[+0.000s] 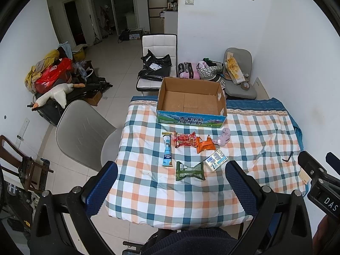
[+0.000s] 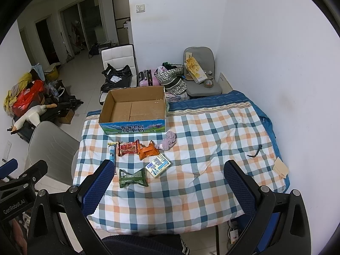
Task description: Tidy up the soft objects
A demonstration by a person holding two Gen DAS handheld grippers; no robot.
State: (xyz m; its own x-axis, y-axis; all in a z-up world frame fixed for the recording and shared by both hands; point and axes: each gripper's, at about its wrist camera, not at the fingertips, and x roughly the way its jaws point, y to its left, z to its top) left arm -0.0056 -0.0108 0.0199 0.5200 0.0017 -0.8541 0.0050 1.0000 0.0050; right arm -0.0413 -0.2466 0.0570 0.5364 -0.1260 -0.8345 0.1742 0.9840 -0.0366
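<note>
- Both my tools, left gripper [image 1: 170,182] and right gripper [image 2: 169,179], hang spread wide with nothing between the fingers.
- The soft packets sit mid-frame on the checked quilt [image 1: 255,140]; the empty brown cardboard box [image 1: 191,101] stands above them.
- I'd start with the crinkly green snack pouch [image 1: 189,171], closest to me: come down straight and pinch its narrow middle gently.

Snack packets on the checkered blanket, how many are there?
3: the red packet sits nearest the cardboard box, the orange packet touches its right side, and the green packet lies nearest the grippers.
</note>
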